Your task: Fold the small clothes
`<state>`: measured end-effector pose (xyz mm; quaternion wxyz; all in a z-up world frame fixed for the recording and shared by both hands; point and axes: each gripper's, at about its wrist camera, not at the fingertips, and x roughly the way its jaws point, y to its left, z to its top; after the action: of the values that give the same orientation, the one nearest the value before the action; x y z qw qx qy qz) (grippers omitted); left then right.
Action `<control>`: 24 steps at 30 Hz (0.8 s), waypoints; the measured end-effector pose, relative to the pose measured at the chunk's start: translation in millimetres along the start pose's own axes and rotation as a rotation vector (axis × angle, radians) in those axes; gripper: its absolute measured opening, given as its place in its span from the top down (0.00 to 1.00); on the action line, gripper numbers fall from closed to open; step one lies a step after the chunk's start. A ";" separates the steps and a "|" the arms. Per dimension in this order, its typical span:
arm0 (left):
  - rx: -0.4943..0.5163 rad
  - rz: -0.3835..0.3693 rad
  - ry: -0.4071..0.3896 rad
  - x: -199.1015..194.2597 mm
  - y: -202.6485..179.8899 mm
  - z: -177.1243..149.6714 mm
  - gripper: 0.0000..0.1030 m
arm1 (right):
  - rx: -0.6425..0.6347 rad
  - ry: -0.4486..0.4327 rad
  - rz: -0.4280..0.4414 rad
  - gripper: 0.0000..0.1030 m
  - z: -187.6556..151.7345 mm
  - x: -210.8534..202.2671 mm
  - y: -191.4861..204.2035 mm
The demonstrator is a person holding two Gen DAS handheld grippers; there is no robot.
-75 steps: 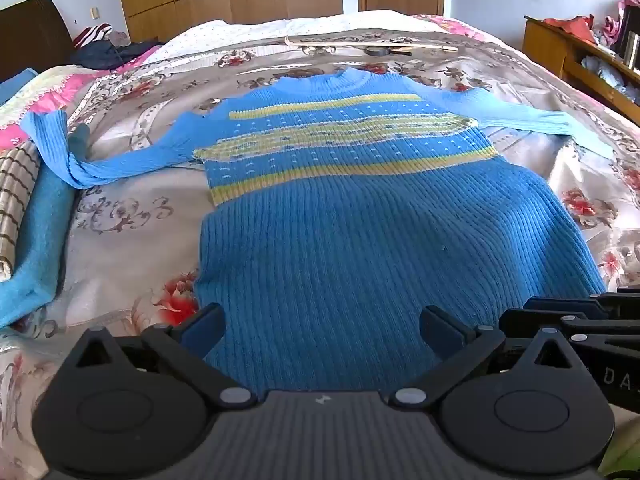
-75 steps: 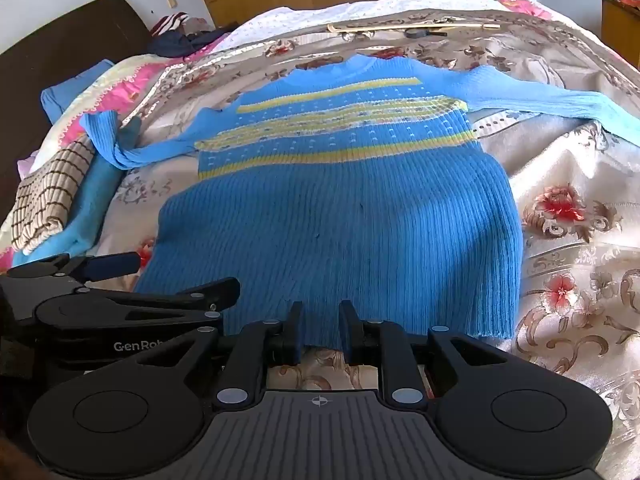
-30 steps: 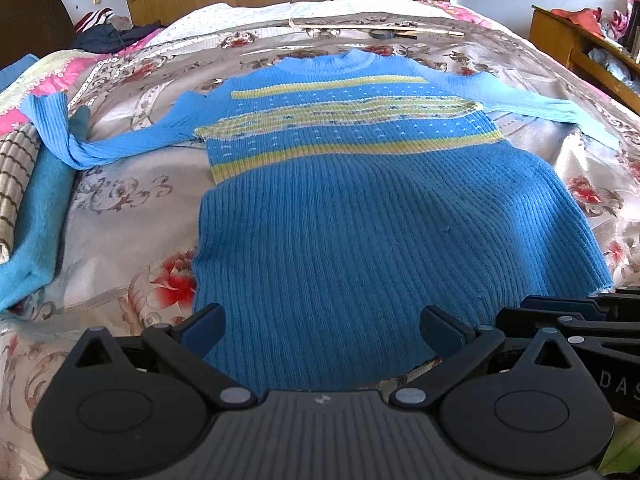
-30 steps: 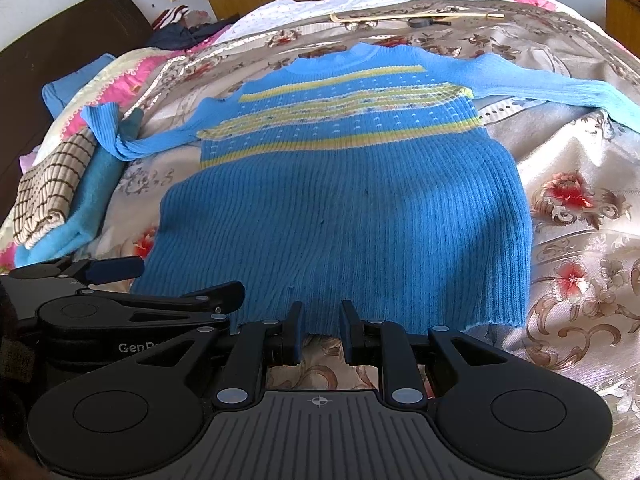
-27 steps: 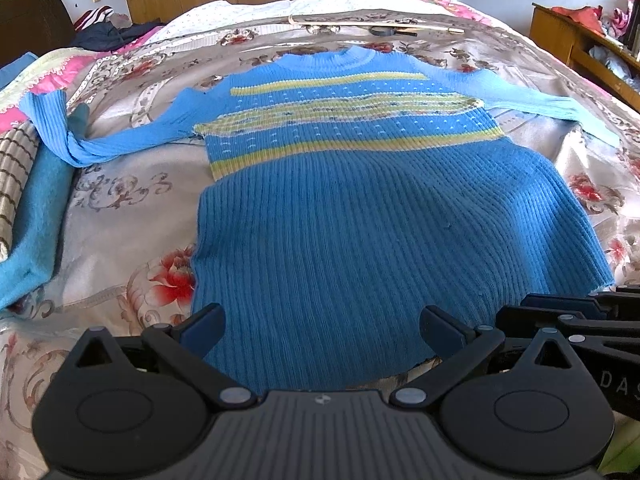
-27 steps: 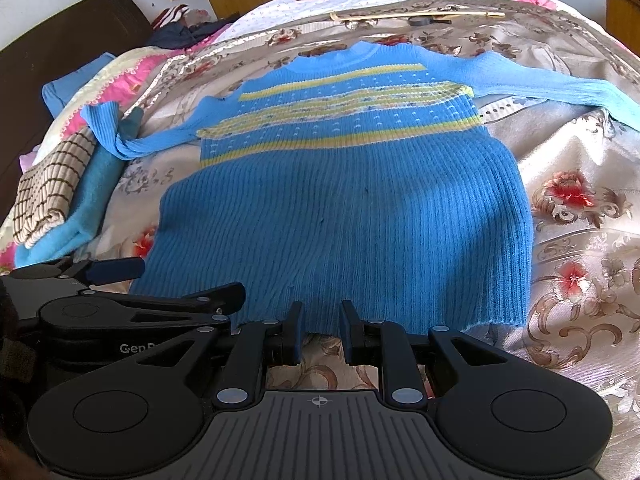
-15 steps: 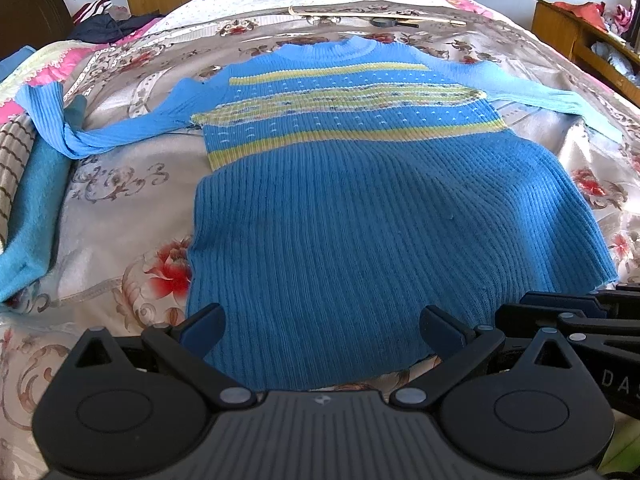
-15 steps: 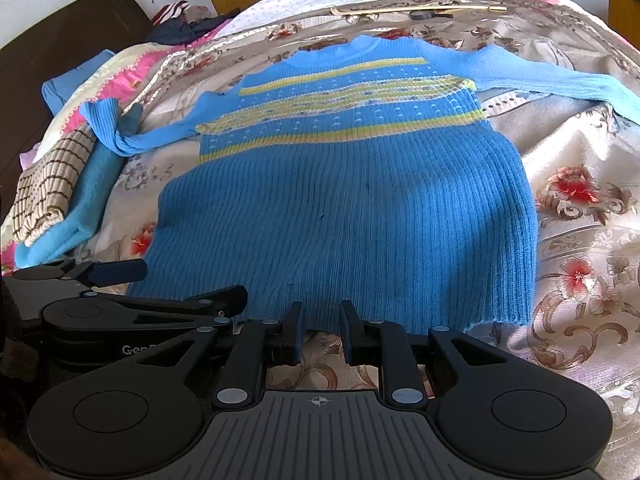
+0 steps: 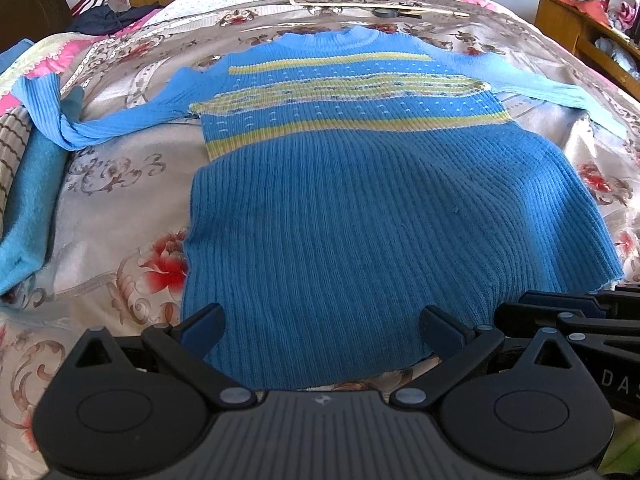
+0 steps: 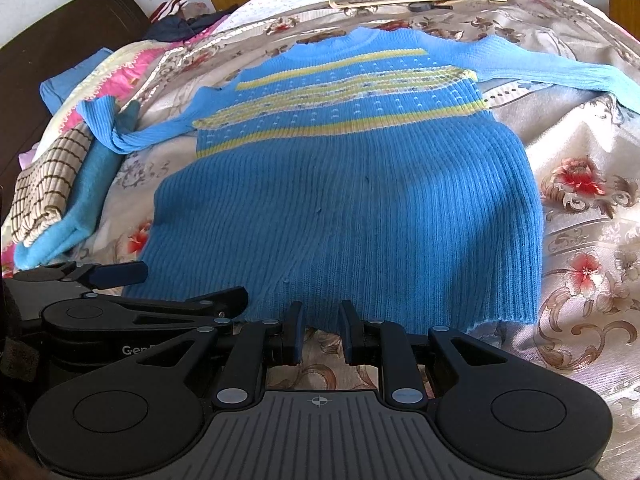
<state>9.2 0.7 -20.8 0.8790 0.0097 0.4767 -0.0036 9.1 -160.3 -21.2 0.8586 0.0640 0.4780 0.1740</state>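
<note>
A blue ribbed sweater [image 9: 360,208] with yellow chest stripes lies flat on the floral bedspread, sleeves spread to both sides; it also shows in the right wrist view [image 10: 348,200]. My left gripper [image 9: 320,326] is open wide at the sweater's bottom hem, its fingers over the hem's near edge. My right gripper [image 10: 320,332] has its jaws nearly together with a narrow gap, empty, just short of the hem. Each gripper shows at the edge of the other's view: the right one [image 9: 568,312] and the left one [image 10: 120,276].
Folded clothes, a blue one [image 9: 28,196] and a checked one [image 10: 48,184], lie at the left of the bed. A long wooden stick [image 9: 380,4] lies at the far end. A wooden shelf [image 9: 588,28] stands at the right. A dark headboard [image 10: 48,64] is at the left.
Both grippers have moved slightly forward toward the sweater's hem, which now looks a little larger. Jaw openings are unchanged.
</note>
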 end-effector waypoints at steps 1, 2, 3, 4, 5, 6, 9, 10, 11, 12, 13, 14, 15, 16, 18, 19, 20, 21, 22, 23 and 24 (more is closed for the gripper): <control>0.000 0.000 0.000 0.4 -0.1 0.1 0.00 | 0.000 0.000 0.001 0.80 0.1 0.1 -0.2; 0.000 0.001 0.001 0.6 -0.2 0.2 0.00 | 0.000 0.000 0.001 0.80 -0.1 0.2 -0.3; 0.000 0.001 0.001 0.6 -0.2 0.2 0.00 | 0.000 0.000 0.000 0.80 -0.1 0.2 0.1; -0.001 0.000 0.002 0.8 -0.1 0.3 0.00 | 0.000 -0.001 0.000 0.80 -0.1 0.2 0.1; -0.002 0.000 0.002 0.9 -0.2 0.4 0.00 | 0.001 -0.001 0.001 0.80 -0.2 0.2 -0.2; -0.001 0.000 0.002 1.0 -0.3 0.3 0.00 | 0.001 -0.001 0.000 0.80 -0.1 0.1 0.2; -0.002 -0.001 0.003 1.4 -0.1 0.4 0.00 | 0.005 -0.001 0.001 0.80 0.2 1.0 -0.5; -0.002 -0.001 0.004 1.9 -0.3 0.4 0.00 | 0.006 0.000 0.000 0.80 0.3 1.4 -0.7; -0.003 -0.002 0.006 2.5 -0.4 0.6 0.00 | 0.006 0.000 0.000 0.80 0.2 1.7 -1.0; -0.003 -0.003 0.006 2.8 -0.6 0.8 0.00 | 0.007 0.000 0.001 0.80 0.0 1.7 -1.1; -0.003 -0.003 0.006 2.9 -0.6 1.0 0.00 | 0.007 0.000 0.002 0.80 -0.1 1.5 -0.9; -0.003 -0.002 0.005 2.8 -0.6 0.9 0.00 | 0.007 -0.001 0.002 0.80 -0.1 1.4 -0.8; -0.004 -0.001 0.005 2.6 -0.6 0.7 0.00 | 0.007 -0.001 0.003 0.80 -0.1 1.6 -0.9; -0.003 -0.001 0.005 2.8 -0.7 1.0 0.00 | 0.008 -0.001 0.003 0.80 0.0 1.5 -1.1; -0.002 -0.003 0.005 2.7 -0.8 1.0 0.00 | 0.010 -0.002 0.004 0.80 -0.2 1.1 -1.4; -0.001 -0.004 0.003 2.2 -0.8 1.0 0.00 | 0.012 -0.004 0.004 0.80 -0.1 0.6 -1.8; 0.001 -0.006 0.001 1.6 -0.7 1.6 0.00 | 0.015 -0.006 0.004 0.80 0.1 0.0 -2.6; 0.003 -0.008 -0.002 0.9 -1.0 2.4 0.00 | 0.018 -0.008 0.003 0.80 0.5 -1.0 -3.2; 0.005 -0.011 -0.007 0.0 -1.3 3.5 0.00 | 0.020 -0.011 0.002 0.80 0.8 -2.1 -4.2; 0.007 -0.012 -0.012 -0.8 -1.6 5.1 0.00 | 0.022 -0.014 0.001 0.80 1.2 -2.5 -4.8; 0.009 -0.015 -0.018 -1.7 -1.8 6.9 0.00 | 0.025 -0.015 -0.001 0.80 2.0 -3.0 -5.7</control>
<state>14.1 -1.2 -15.6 0.8833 0.0098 0.4686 -0.0126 10.6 -166.6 -19.4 0.8614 0.0758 0.4735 0.1671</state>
